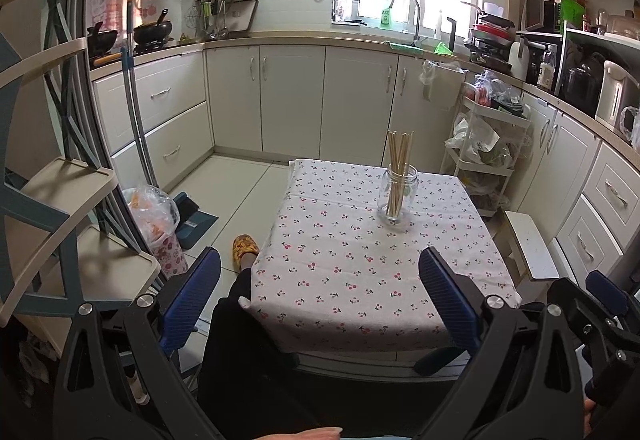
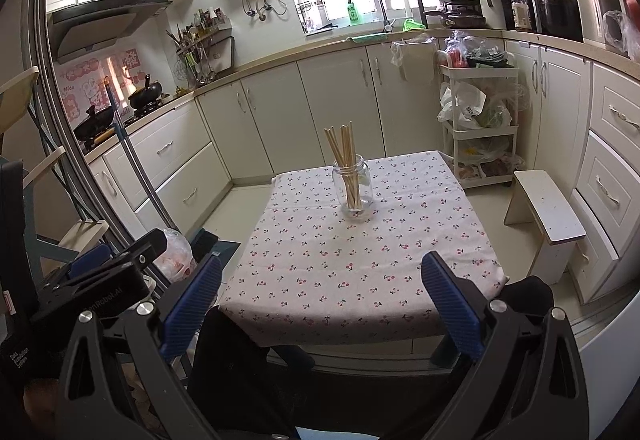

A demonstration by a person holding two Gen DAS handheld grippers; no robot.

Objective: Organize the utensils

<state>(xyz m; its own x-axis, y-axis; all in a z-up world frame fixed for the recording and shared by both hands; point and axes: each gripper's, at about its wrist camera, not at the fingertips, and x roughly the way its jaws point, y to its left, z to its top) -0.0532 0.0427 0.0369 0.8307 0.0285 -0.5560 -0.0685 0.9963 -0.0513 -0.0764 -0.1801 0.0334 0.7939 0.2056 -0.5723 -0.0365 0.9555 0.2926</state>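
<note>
Ahead of my tool [image 2: 320, 304] the desk [image 2: 320, 280] lies bare; only the jar [image 2: 353, 185] of chopsticks [image 2: 344, 149] stands beyond

I count one glass jar [image 1: 397, 191], roughly eight chopsticks [image 1: 400, 153] bunched inside it, one stool [image 2: 546, 205], two woks [image 2: 146, 95]

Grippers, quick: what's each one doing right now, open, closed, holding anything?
Left gripper: open, empty, held back from the table.
Right gripper: open, empty, held back from the table.
</note>
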